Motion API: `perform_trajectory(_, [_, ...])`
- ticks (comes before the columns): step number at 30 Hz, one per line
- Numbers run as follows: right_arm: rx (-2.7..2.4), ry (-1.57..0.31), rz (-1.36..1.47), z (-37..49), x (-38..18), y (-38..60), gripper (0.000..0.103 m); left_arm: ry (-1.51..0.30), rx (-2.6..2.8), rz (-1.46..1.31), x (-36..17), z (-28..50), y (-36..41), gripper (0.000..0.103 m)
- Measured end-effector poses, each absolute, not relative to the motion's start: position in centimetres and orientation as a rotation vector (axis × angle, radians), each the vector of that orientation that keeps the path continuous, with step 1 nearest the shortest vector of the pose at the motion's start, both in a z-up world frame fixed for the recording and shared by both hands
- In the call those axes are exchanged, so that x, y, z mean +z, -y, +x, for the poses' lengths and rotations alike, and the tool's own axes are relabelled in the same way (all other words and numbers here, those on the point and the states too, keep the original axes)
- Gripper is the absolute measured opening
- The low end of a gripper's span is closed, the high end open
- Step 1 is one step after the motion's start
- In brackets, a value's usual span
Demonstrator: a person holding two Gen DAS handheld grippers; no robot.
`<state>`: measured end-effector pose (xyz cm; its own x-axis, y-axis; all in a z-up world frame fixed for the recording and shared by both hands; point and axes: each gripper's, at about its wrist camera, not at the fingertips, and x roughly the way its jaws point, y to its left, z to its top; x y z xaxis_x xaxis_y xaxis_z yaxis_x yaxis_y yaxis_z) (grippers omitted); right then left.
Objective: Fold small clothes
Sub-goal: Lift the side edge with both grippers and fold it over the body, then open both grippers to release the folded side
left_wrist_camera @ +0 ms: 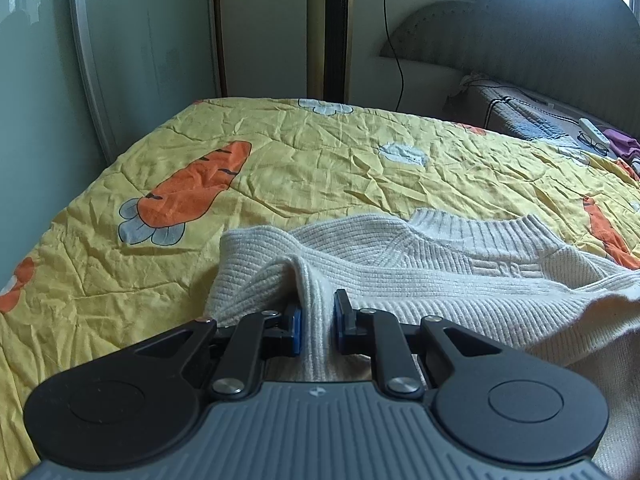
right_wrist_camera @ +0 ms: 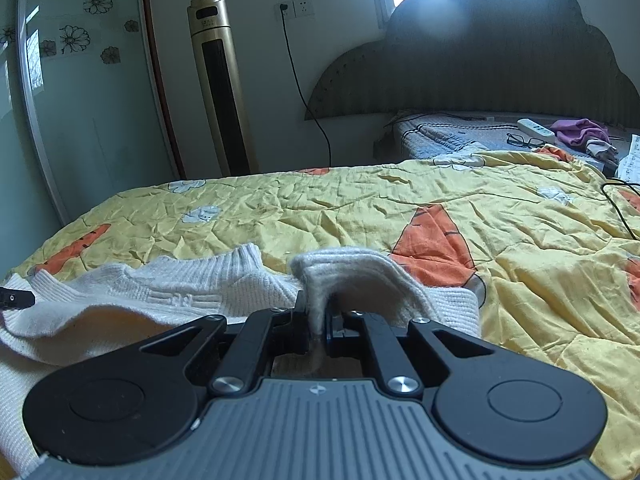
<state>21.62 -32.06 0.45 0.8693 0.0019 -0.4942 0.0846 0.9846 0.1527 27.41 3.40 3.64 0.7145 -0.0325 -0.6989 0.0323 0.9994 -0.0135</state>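
bed [left_wrist_camera: 312, 152] fills the middle of both views; its yellow carrot-print quilt is creased and bare across the upper half. sweater [left_wrist_camera: 420, 264], cream rib knit, lies across the lower centre of the left view and the lower left of the right view, collar toward the far side.

progress, judged: early. the garment is spread but not flat, no finished crease shows, and both near shoulders are lifted into humps. the fold-over, the second fold and the smoothing all appear outstanding.

left gripper [left_wrist_camera: 317, 326], bottom centre of its view, angles down at the bed, its blue pads clamped on a raised ridge of knit. right gripper [right_wrist_camera: 316, 326], bottom centre of its view, sits at a shallower tilt, its tongs pinched together on a thinner ridge. the two holds are well apart along the near edge.
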Motion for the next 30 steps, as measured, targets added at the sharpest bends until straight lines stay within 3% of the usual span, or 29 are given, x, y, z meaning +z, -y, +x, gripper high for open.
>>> perform_trajectory(5, [-0.043,-0.525,0.177,22.0,0.3,32.2,0.011,-0.828,-0.054,-0.030,3.6,28.3,-3.9,0.018])
perform_trajectory(8, [-0.045,-0.534,0.186,22.4,0.1,32.4,0.013,-0.867,-0.087,-0.086,3.9,29.0,-4.8,0.025])
perform_trajectory(10, [-0.045,-0.541,0.192,22.7,0.0,32.6,0.015,-0.882,-0.113,-0.145,4.2,29.4,-5.6,0.034])
perform_trajectory(13, [-0.045,-0.550,0.197,23.1,-0.2,32.7,0.018,-0.882,-0.139,-0.242,4.7,29.7,-6.8,0.068])
perform_trajectory(18, [-0.043,-0.573,0.214,24.0,-0.4,32.9,0.019,-0.839,-0.102,-0.297,6.0,29.6,-8.0,0.076])
perform_trajectory(21, [-0.046,-0.589,0.221,24.5,-0.6,32.9,0.024,-0.821,-0.063,-0.300,6.3,29.4,-8.7,0.076])
perform_trajectory(24, [-0.045,-0.587,0.242,24.9,-0.5,33.0,0.041,-0.816,-0.032,-0.259,6.2,29.3,-8.7,0.076])
perform_trajectory(26, [-0.056,-0.561,0.236,25.0,-0.1,32.7,0.069,-0.805,-0.013,-0.208,6.2,29.1,-8.6,0.076])
perform_trajectory(30, [-0.051,-0.502,0.151,24.4,1.2,31.0,0.075,-0.737,0.035,-0.111,6.5,27.8,-8.3,0.076])
